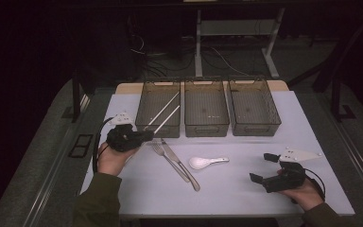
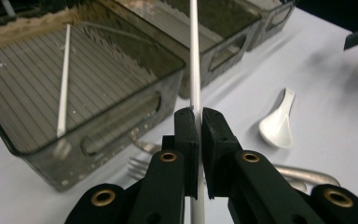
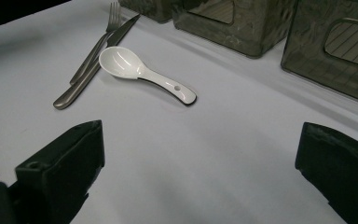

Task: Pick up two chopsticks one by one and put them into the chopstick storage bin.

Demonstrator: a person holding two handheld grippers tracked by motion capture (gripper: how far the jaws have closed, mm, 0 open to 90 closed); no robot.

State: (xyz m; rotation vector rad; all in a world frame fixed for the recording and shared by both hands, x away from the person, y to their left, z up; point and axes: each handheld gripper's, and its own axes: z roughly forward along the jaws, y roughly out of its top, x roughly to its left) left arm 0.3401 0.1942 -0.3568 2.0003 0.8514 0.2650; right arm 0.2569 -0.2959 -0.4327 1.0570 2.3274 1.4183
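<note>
I see a white soup spoon [image 1: 207, 162] lying on the pale table cover [image 1: 231, 189], bowl toward my left, just right of a steel fork [image 1: 166, 157] and knife [image 1: 182, 166] lying side by side. Behind them, the middle bin [image 1: 206, 126] and right bin [image 1: 255, 127] stand in a row.

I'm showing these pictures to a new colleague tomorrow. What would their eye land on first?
Probably the thin white chopstick pinched in the left tool, slanting over the front edge of the leftmost smoked-plastic bin, where a second white chopstick already lies. Next, the glossy white ceramic spoon mid-table beside a steel fork and steel knife, with the right tool open near the right edge.
</note>
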